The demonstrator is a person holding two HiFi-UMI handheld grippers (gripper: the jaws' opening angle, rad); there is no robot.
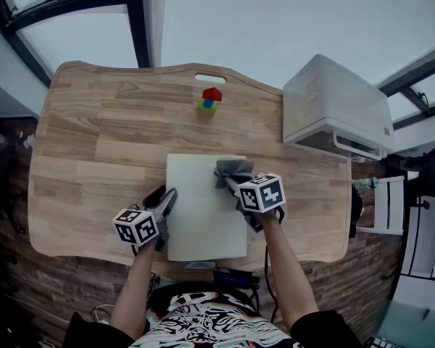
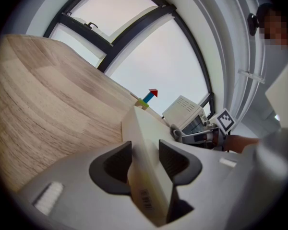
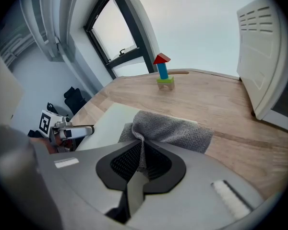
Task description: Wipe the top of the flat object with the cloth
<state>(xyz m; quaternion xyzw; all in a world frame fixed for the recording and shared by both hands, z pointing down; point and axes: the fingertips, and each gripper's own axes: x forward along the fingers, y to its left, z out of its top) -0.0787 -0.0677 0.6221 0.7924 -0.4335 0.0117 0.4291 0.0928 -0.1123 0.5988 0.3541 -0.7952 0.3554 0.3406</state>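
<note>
A flat cream-white board (image 1: pixel 203 205) lies on the wooden table (image 1: pixel 94 143), near its front edge. My left gripper (image 1: pixel 165 200) is shut on the board's left edge; in the left gripper view the board (image 2: pixel 146 143) runs edge-on between the jaws of that gripper (image 2: pixel 145 163). A grey cloth (image 1: pixel 232 172) rests bunched on the board's far right corner. My right gripper (image 1: pixel 235 188) is shut on the cloth, and in the right gripper view a fold of the cloth (image 3: pixel 170 130) is pinched between that gripper's (image 3: pixel 141 162) jaws.
A small stack of toy blocks (image 1: pixel 210 98), red on top, stands at the table's far middle. A white appliance box (image 1: pixel 337 107) sits at the far right corner. A white chair (image 1: pixel 384 205) stands beyond the right edge.
</note>
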